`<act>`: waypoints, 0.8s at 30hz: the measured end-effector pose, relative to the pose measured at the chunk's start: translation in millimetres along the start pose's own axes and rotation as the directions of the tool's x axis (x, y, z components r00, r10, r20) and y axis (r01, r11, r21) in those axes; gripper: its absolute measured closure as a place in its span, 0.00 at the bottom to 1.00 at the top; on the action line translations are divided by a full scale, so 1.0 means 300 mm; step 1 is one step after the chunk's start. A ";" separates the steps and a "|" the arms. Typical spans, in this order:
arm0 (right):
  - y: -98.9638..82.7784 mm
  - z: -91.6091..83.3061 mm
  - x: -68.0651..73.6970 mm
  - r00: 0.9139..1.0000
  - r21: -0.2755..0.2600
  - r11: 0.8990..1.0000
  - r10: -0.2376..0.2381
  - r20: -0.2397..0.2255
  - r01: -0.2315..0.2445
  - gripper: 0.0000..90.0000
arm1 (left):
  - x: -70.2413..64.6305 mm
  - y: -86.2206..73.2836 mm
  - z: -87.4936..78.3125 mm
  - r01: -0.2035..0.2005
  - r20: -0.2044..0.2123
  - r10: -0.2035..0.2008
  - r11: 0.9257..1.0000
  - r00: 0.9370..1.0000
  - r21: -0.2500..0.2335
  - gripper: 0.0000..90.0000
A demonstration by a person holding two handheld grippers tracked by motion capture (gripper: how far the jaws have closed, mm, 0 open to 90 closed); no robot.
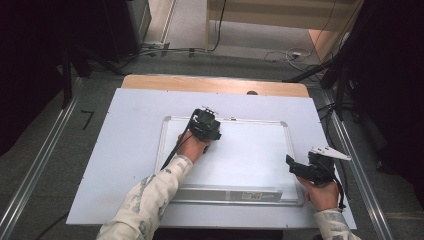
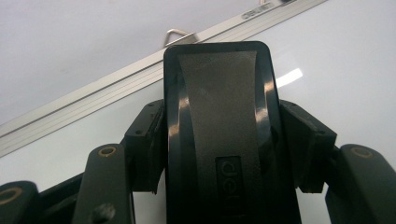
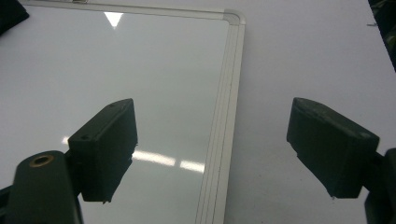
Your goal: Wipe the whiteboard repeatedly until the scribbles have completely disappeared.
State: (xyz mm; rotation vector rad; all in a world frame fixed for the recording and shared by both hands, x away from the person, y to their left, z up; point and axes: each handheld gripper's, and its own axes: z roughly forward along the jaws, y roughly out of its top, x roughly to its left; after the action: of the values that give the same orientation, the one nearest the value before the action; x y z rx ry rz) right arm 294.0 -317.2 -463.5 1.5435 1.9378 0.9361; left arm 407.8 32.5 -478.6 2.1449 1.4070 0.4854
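Standing at the near edge of the table, a person in a pale patterned sleeve (image 1: pixel 145 200) reaches forward with a gripper in each hand. Closest, at the near right corner of the whiteboard (image 1: pixel 250 155), the right gripper (image 1: pixel 295 167) hangs with its jaws spread wide and nothing between them; seen along those jaws, one sits over the glossy white panel and the other over the sheet beyond, with the board's metal frame (image 3: pixel 222 140) running up between them. Along the board's near edge lies its aluminium tray (image 1: pixel 235 194).

Farther in, the left gripper (image 1: pixel 206 125) sits over the upper left part of the board, its jaws clamped on a black eraser (image 2: pixel 219 130). Its top fills the space between the pads, and its far end points at the board's far rail, where a small wire hanger loop (image 2: pixel 179 33) sticks out. Whether the eraser's underside touches the panel I cannot tell. Ceiling light streaks across the shiny surface.

The board lies flat on a pale grey sheet (image 1: pixel 125 150) that covers most of the table, leaving a strip of bare wood (image 1: pixel 200 82) along the far edge. Beyond that, grey carpet (image 1: pixel 230 62) carries loose cables (image 1: pixel 285 55), metal rails flank both sides, dark stands rise at left and right, and light wooden panelling (image 1: pixel 280 15) closes the far end.
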 end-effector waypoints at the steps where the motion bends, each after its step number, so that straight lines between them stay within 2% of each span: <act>1: 0.000 0.000 0.000 1.000 0.000 1.000 0.000 0.000 0.000 0.16 | 0.009 -0.006 -0.003 0.009 -0.004 -0.009 1.000 1.000 -0.005 0.45; 4: 0.000 0.001 0.001 1.000 0.002 1.000 0.001 0.002 -0.001 0.16 | 0.023 -0.018 -0.011 0.019 -0.005 -0.019 1.000 1.000 -0.004 0.45; 9: 0.002 0.004 0.005 1.000 0.003 1.000 0.002 0.002 -0.002 0.17 | -0.005 -0.019 -0.012 0.003 -0.005 -0.003 1.000 1.000 -0.005 0.45; 12: 0.004 0.008 0.007 1.000 0.003 1.000 -0.001 0.000 0.001 0.17 | -0.047 -0.007 -0.005 -0.027 0.011 0.027 1.000 1.000 -0.003 0.45; 16: 0.005 0.008 0.010 1.000 0.003 1.000 -0.005 -0.001 0.005 0.16 | -0.129 0.014 0.009 -0.070 0.037 0.070 0.998 0.997 -0.006 0.45; 24: 0.004 0.008 0.006 1.000 0.002 1.000 -0.003 -0.004 0.003 0.17 | -0.252 0.056 0.037 -0.110 0.067 0.111 0.994 0.992 -0.008 0.45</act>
State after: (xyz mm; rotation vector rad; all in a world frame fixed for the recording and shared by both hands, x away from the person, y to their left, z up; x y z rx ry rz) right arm 296.1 -314.8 -463.9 1.5403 1.9435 0.9371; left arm 396.6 -44.9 -478.2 2.2236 1.2548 0.4518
